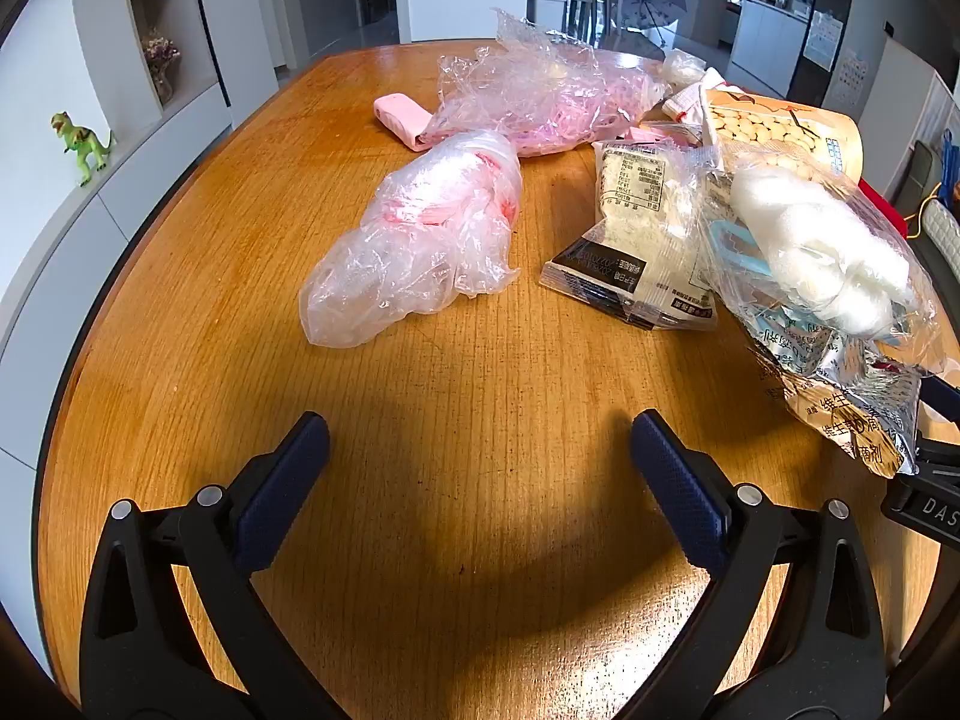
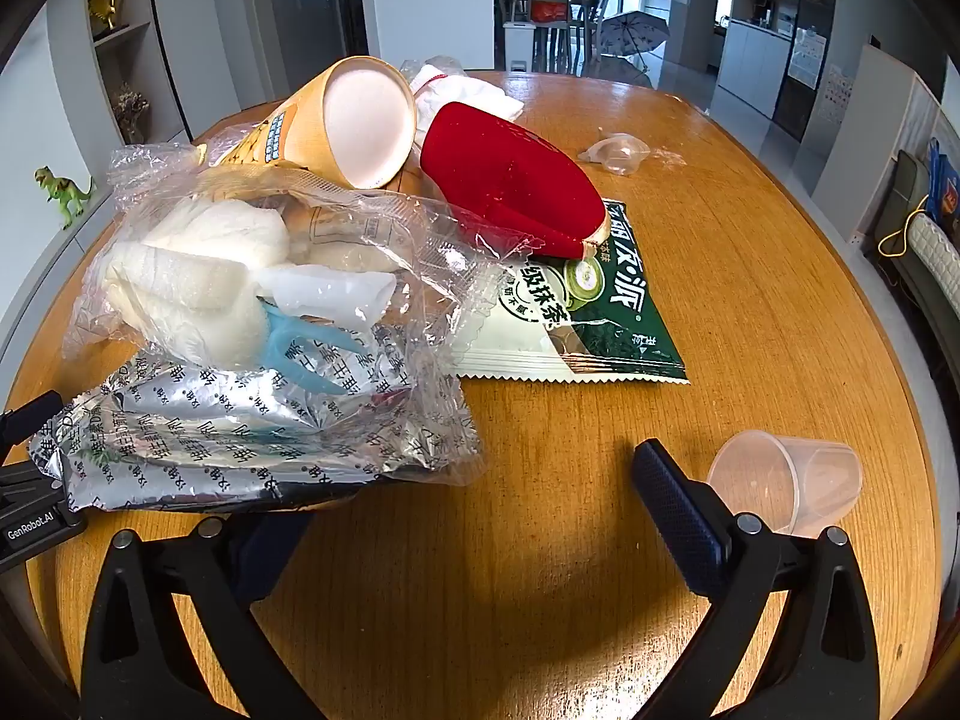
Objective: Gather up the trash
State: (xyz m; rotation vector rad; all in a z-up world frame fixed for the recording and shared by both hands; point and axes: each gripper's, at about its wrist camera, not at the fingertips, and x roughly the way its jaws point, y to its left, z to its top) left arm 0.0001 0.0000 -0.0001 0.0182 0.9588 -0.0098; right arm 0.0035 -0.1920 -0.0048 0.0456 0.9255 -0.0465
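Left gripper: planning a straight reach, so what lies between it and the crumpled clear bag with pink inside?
Only bare wooden table, as the left wrist view shows. The open left gripper faces the crumpled clear bag with nothing in between.

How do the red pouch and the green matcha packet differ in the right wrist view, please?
The red pouch is puffed and plain, whereas the green matcha packet lies flat and carries printed lettering. The red pouch rests partly on top of the green matcha packet, which lies directly on the table. Both are out on the tabletop, ungripped.
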